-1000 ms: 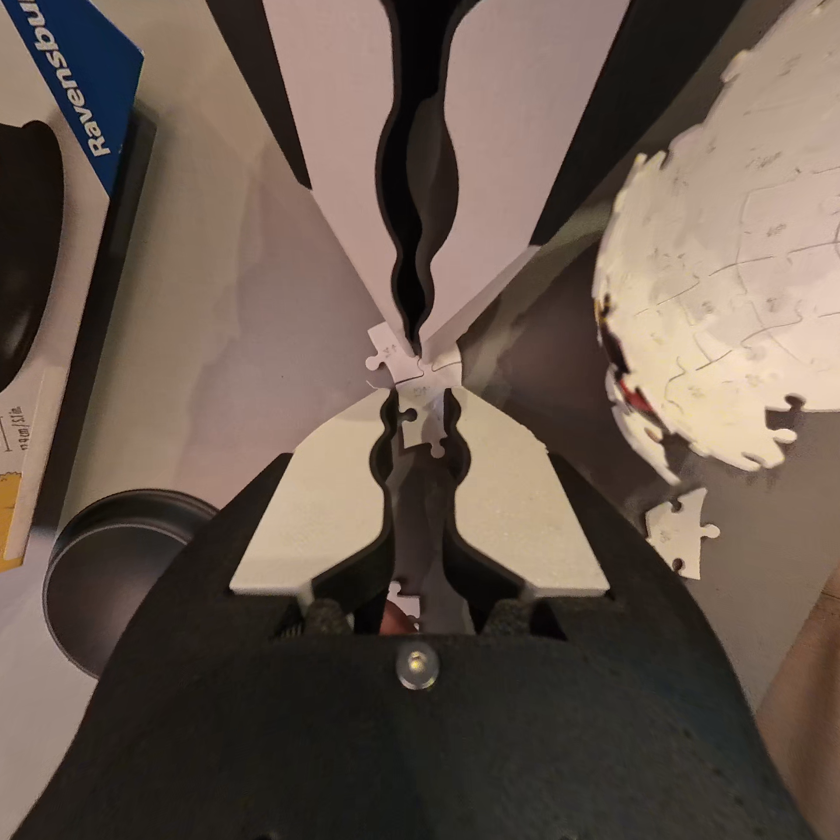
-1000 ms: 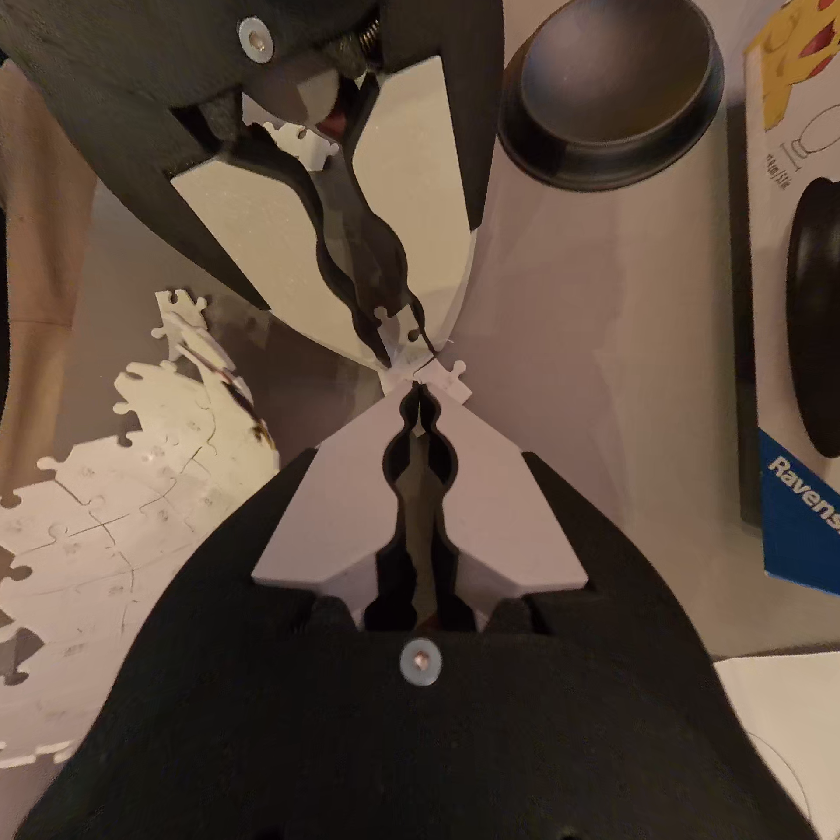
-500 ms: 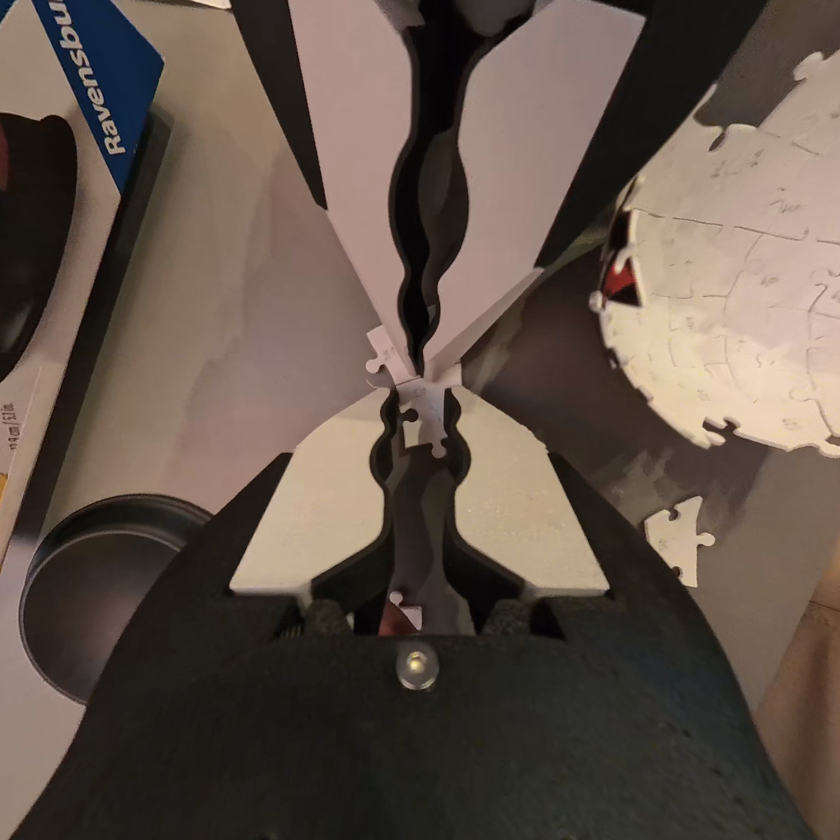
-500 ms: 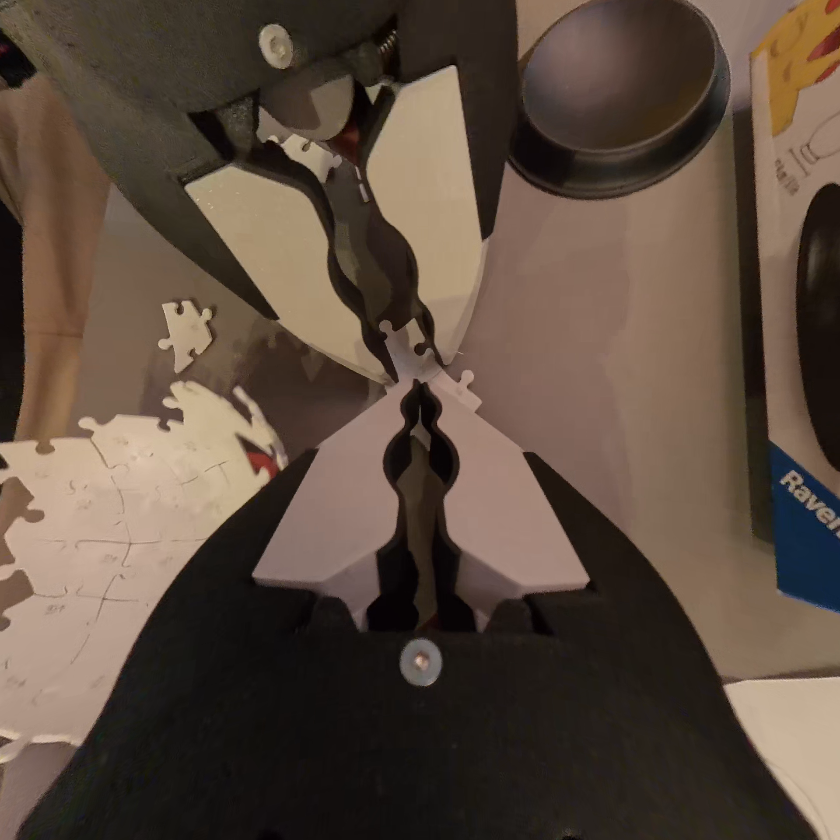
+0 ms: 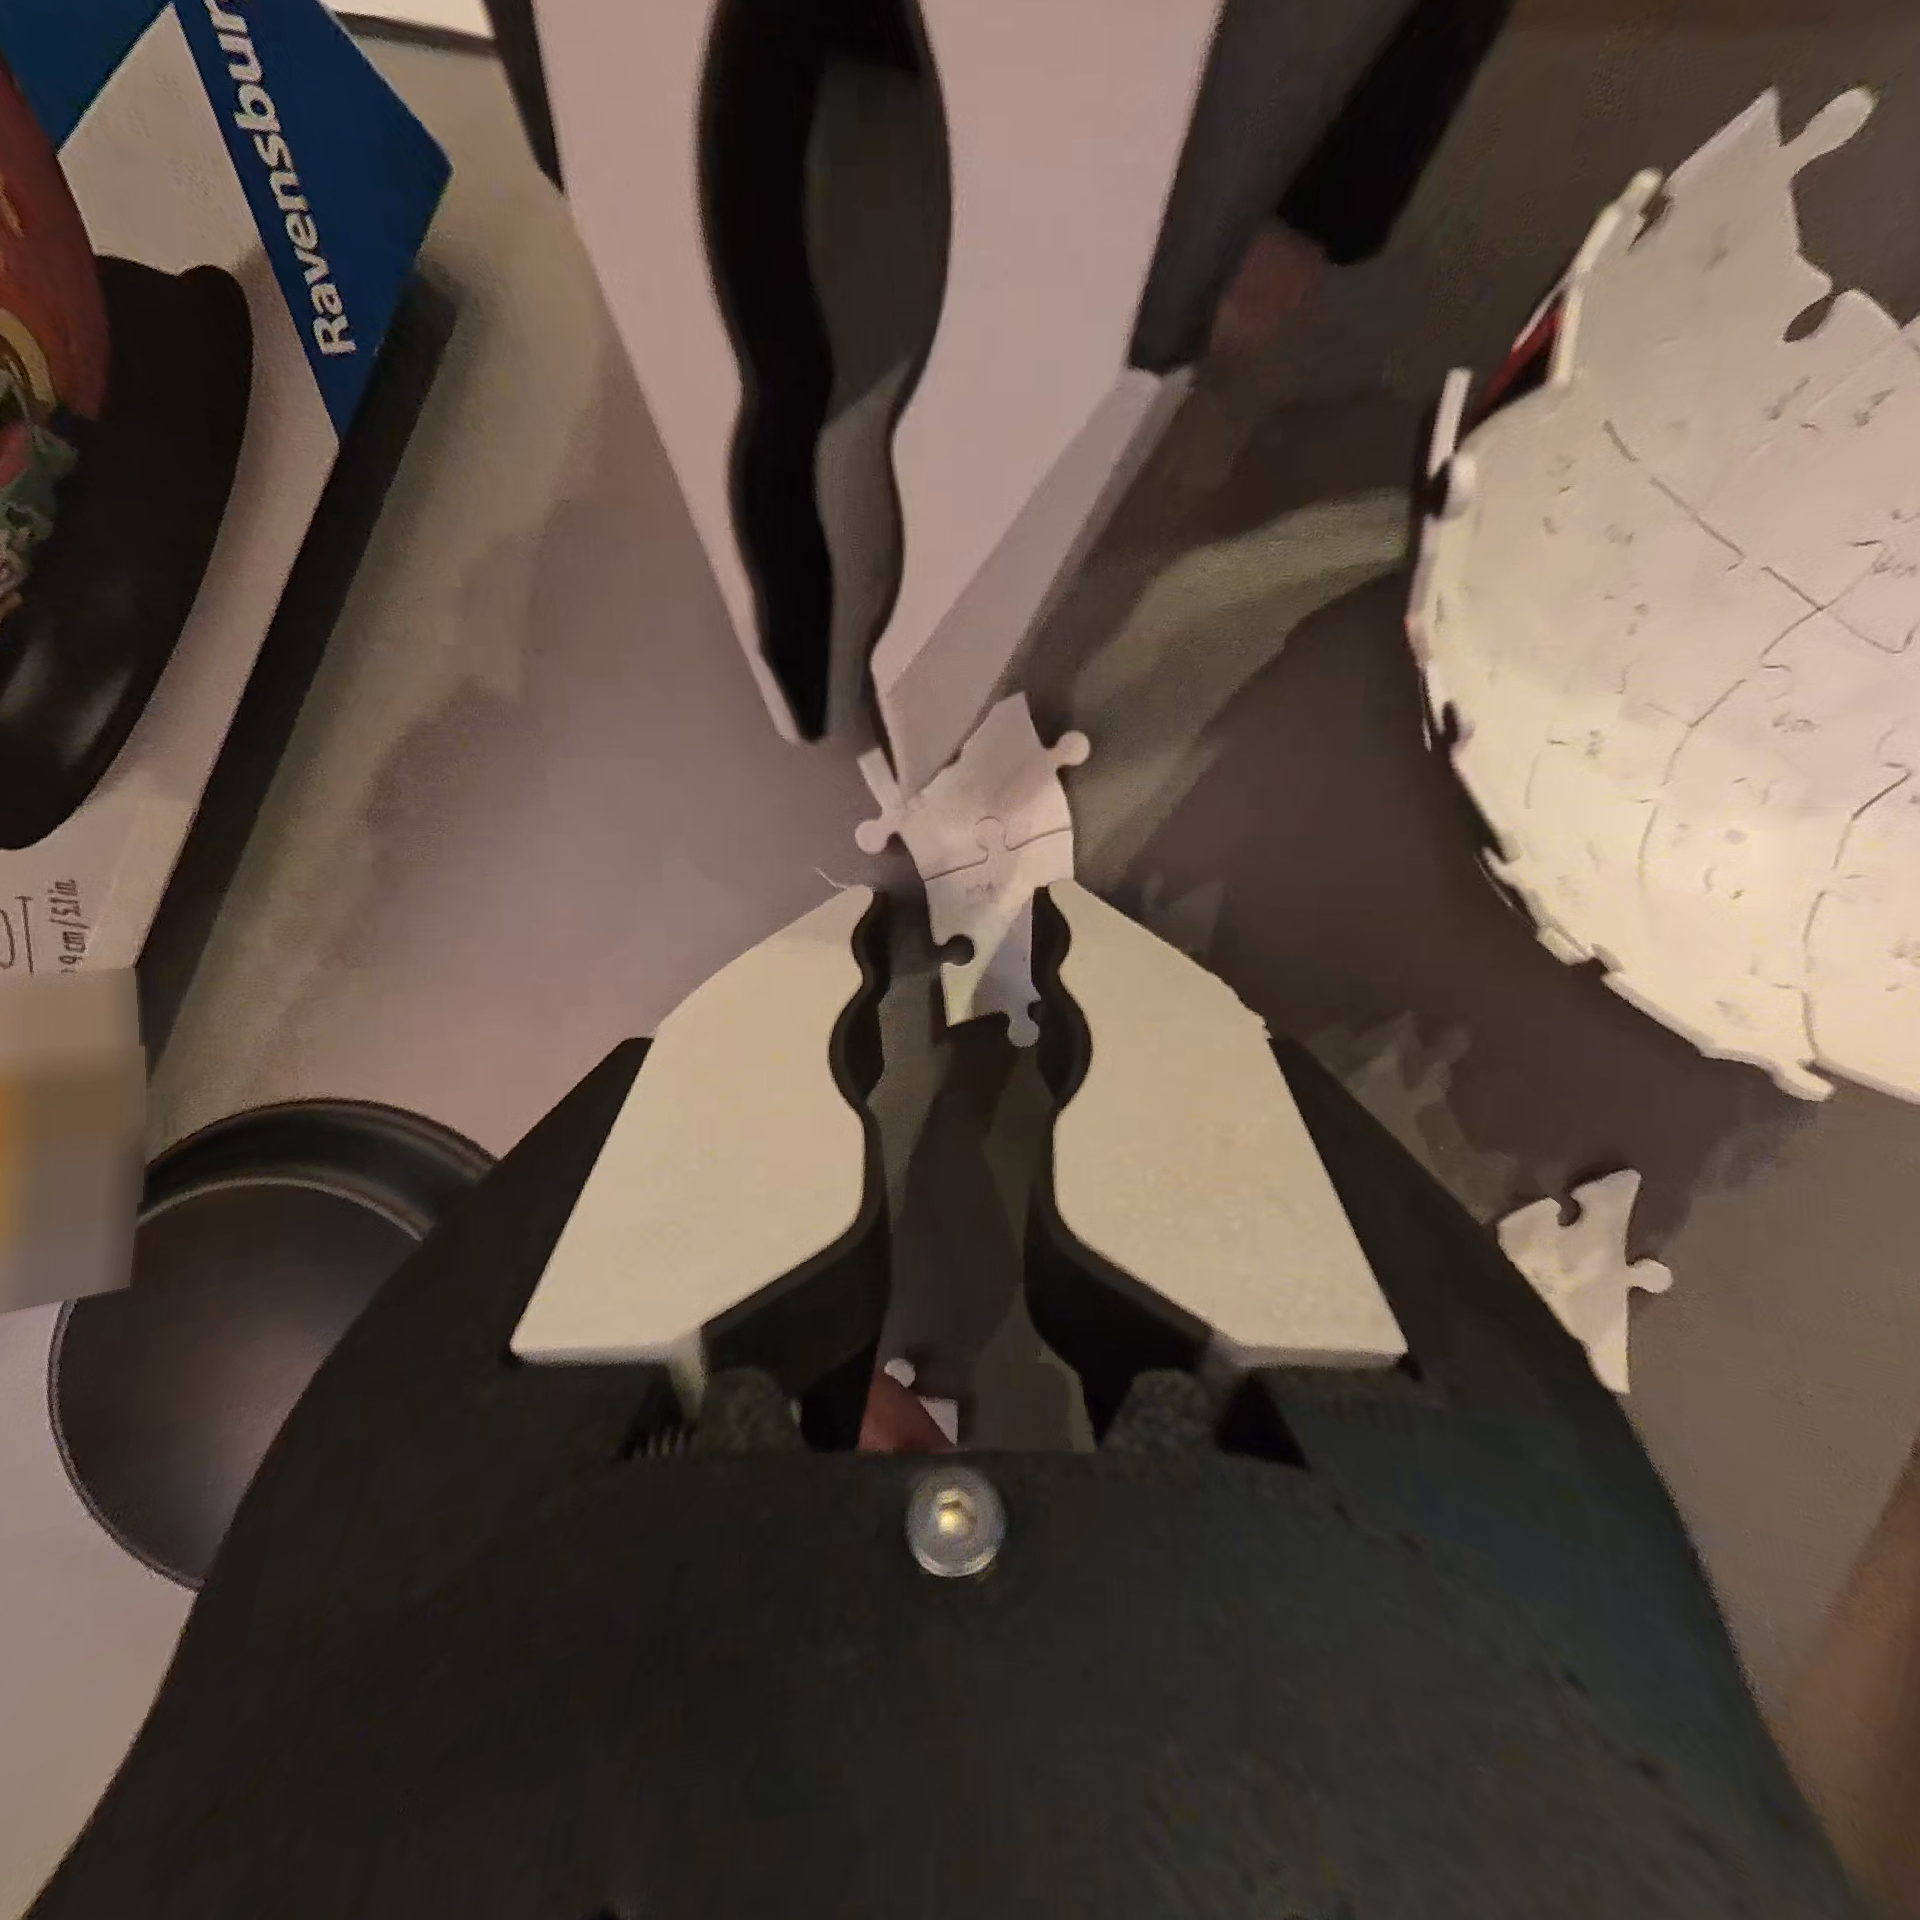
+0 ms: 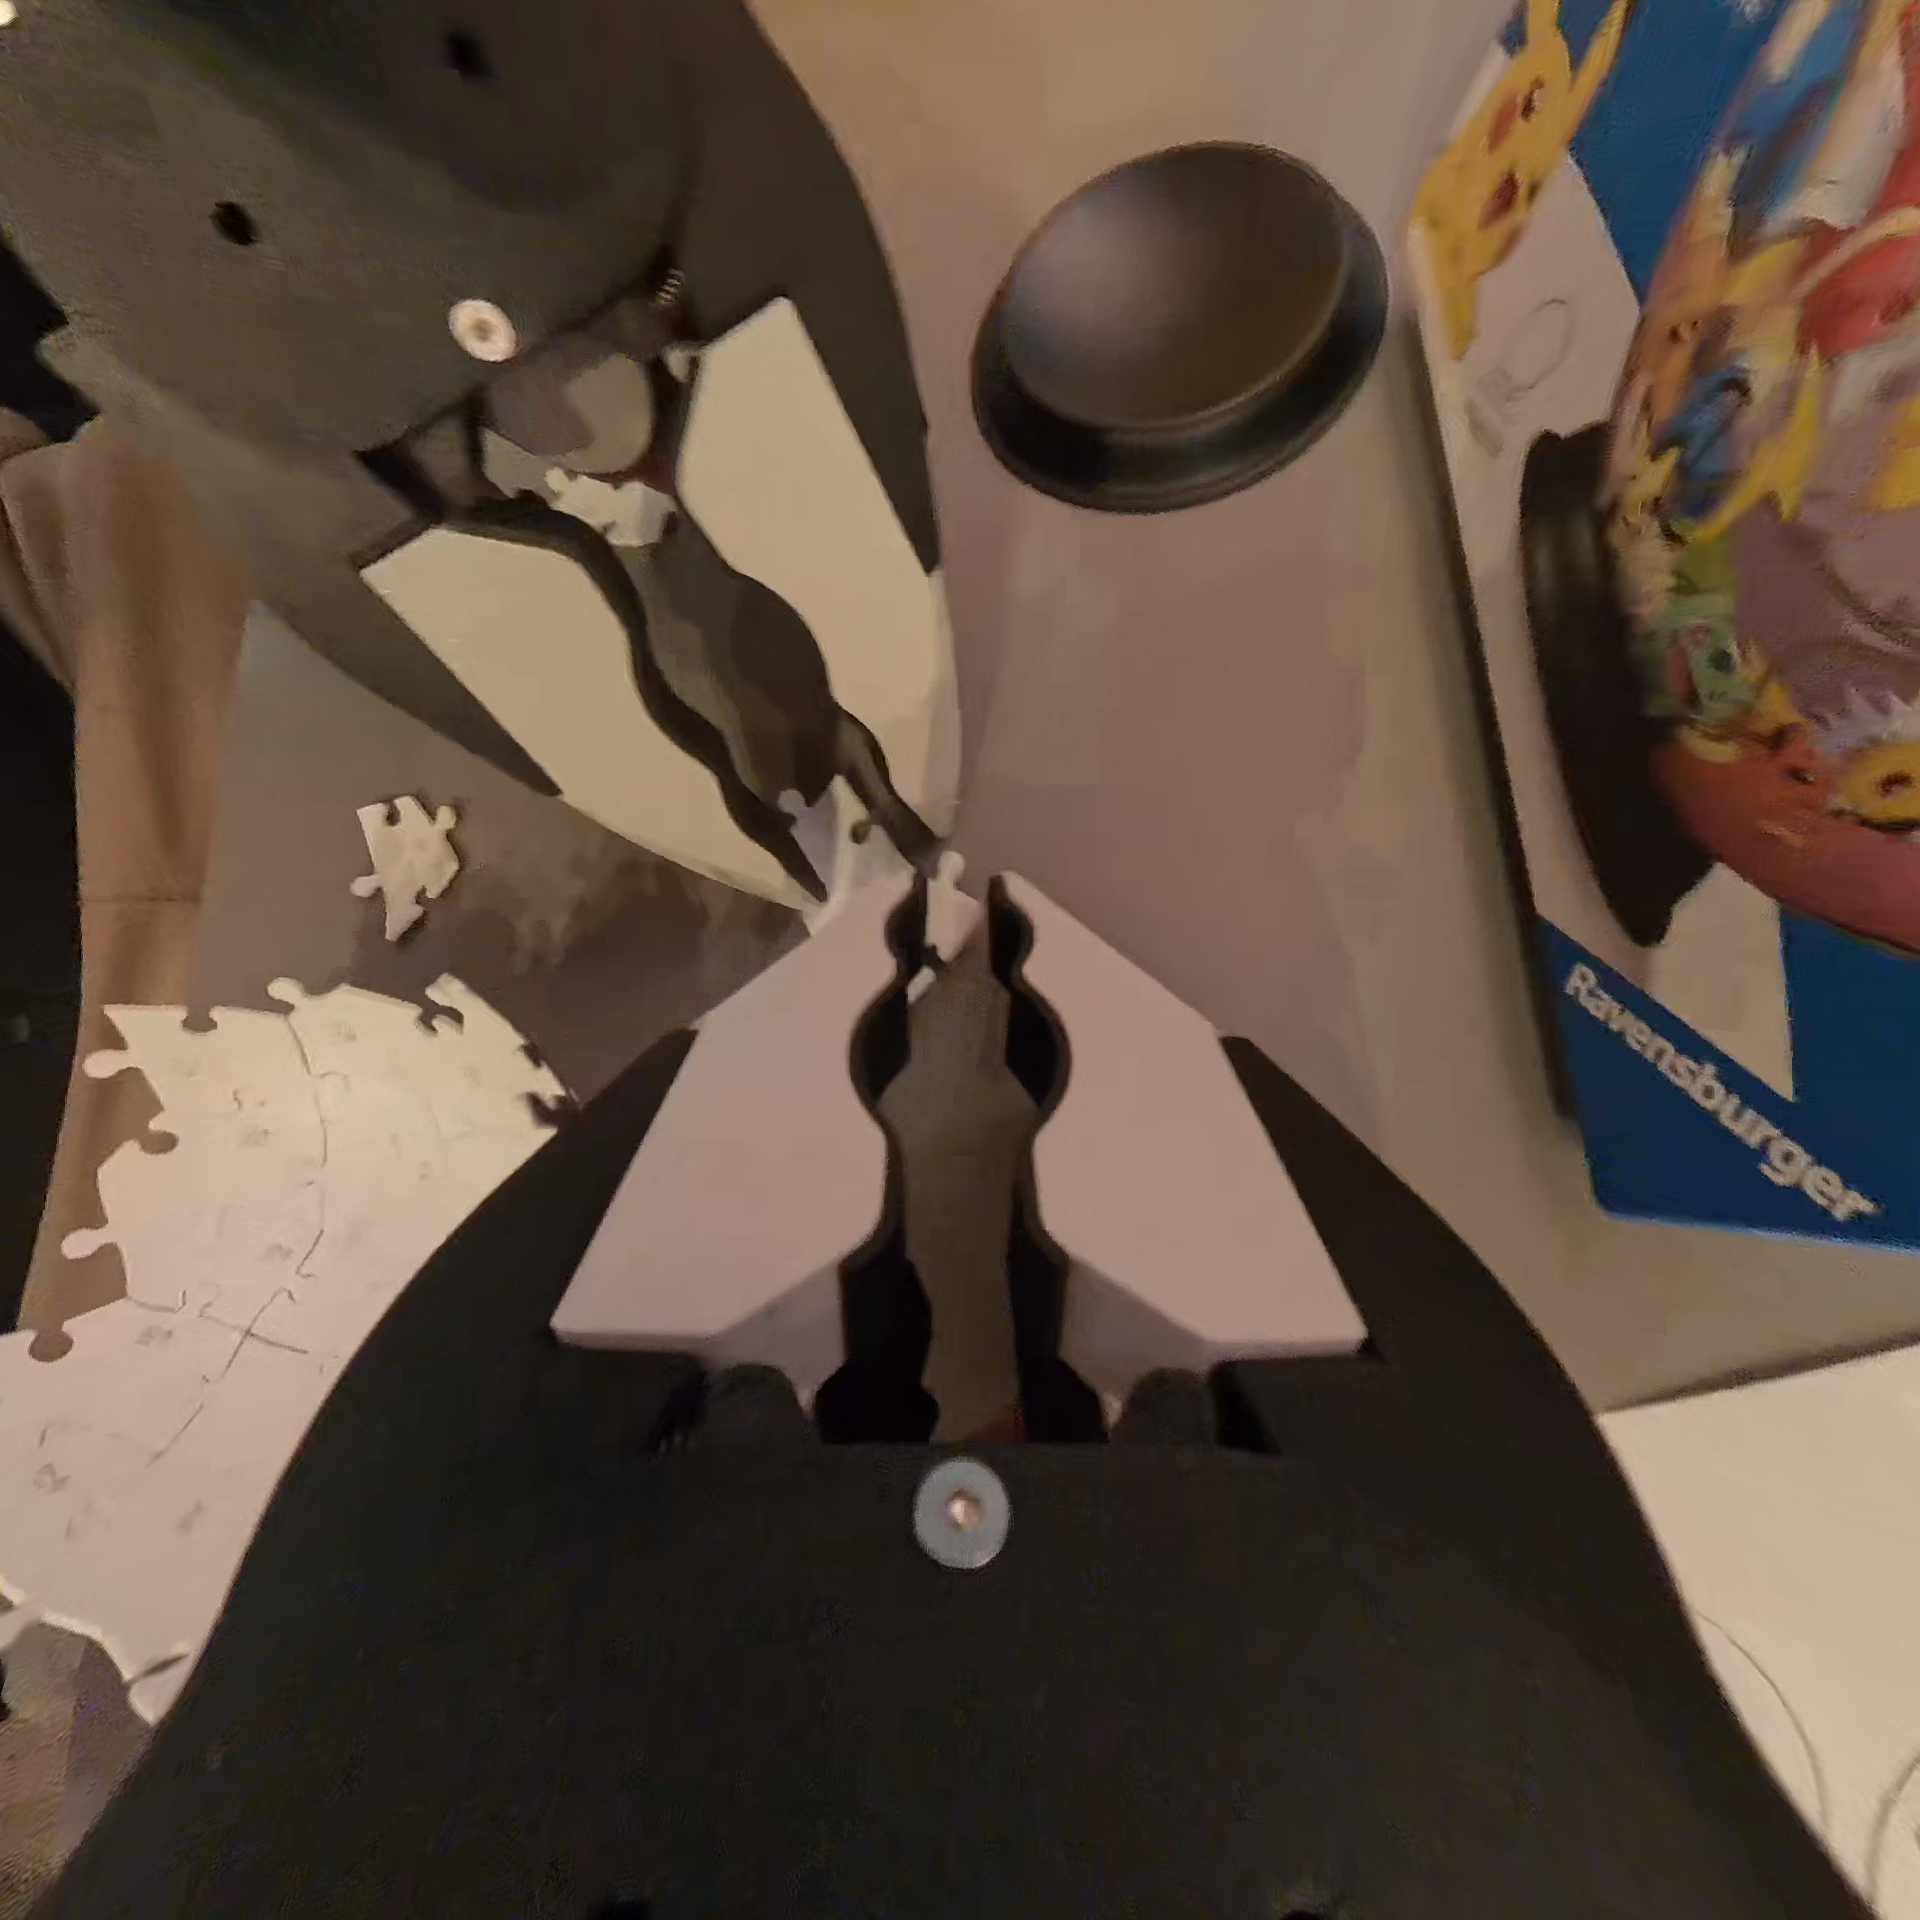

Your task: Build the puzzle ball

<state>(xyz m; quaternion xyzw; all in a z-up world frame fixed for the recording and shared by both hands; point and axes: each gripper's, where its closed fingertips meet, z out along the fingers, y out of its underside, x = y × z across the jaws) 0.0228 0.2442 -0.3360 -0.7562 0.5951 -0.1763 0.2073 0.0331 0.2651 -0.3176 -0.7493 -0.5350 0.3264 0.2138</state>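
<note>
A: While the left wrist view ran, the left gripper (image 5: 961, 920) was pinched on a small cluster of joined white puzzle pieces (image 5: 992, 831); right gripper (image 5: 883, 717) tips were slightly parted at its far edge, grip unclear. Thin, light, curved pieces; I'd hold the flats, not the tabs.

B: Counts?

A: One half-built white puzzle ball shell (image 5: 1704, 644), one loose piece (image 5: 1579, 1262), both on the table.

B: Right wrist view?

A: Same: one shell (image 6: 239, 1226), one black dish stand (image 6: 1179, 322), one printed box (image 6: 1714, 623).
</note>
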